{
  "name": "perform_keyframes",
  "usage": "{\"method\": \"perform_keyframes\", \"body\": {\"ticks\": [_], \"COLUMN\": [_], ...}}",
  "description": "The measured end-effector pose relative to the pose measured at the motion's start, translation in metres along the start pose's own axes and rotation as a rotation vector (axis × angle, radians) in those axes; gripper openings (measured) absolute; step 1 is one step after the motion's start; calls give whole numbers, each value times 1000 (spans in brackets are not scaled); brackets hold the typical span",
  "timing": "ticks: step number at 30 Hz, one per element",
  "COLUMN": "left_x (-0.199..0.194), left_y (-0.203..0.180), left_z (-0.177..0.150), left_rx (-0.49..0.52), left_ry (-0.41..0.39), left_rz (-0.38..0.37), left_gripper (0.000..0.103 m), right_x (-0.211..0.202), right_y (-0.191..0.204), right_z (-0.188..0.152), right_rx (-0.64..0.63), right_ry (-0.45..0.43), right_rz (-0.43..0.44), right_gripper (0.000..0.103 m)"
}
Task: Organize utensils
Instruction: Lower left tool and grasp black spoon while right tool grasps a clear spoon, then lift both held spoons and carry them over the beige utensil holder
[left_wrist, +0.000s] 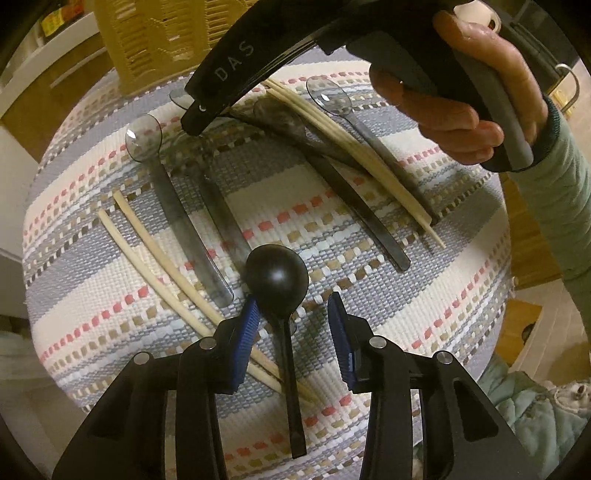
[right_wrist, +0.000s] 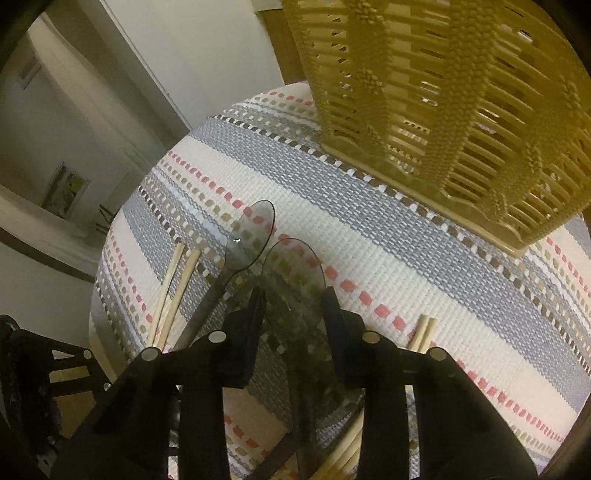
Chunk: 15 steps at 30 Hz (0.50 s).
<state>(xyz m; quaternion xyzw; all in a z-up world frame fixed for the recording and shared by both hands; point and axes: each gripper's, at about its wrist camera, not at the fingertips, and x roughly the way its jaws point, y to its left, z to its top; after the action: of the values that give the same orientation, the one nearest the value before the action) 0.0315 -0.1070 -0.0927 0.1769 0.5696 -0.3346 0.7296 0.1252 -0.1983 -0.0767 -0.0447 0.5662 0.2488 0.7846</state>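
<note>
Left gripper (left_wrist: 291, 328) part open, black spoon (left_wrist: 277, 280) between pads, unpinched; right gripper (right_wrist: 293, 314) clamps clear spoon (right_wrist: 295, 280).

The bench is being covered by a striped woven mat (left_wrist: 388, 295). A yellow slatted basket (right_wrist: 461, 129) is being carried at its far edge; clear spoons (left_wrist: 144, 140), a black spoon (left_wrist: 277, 277) and chopsticks (left_wrist: 155, 240) are being borne mid-mat.

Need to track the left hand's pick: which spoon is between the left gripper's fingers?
The black spoon, the only opaque one; its neck sits between the left gripper fingers. The other spoons are clear smoky plastic, farther off.
</note>
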Motion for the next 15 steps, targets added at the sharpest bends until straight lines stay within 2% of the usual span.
{"method": "perform_keyframes", "body": {"ticks": [4,8,13,14,15], "left_x": [4,6,5,6,6], "left_y": [-10,-13,-16,-20,-21], "left_z": [2,-1,-12,-15,-16], "left_rx": [28,29,69,81,88], "left_ry": [19,41,68,75,75], "left_rz": [50,43,84,100,113], "left_gripper": [33,34,35,34,29], "right_x": [-16,-27,-39,-41,-42], "right_y": [-7,-10,-11,-11,-11], "right_z": [-9,-16,-24,-25,-26], "right_rx": [12,27,29,31,35], "right_ry": [-35,-60,-72,-75,-79], "right_rz": [5,11,8,8,6], "right_gripper": [30,29,30,30,30]}}
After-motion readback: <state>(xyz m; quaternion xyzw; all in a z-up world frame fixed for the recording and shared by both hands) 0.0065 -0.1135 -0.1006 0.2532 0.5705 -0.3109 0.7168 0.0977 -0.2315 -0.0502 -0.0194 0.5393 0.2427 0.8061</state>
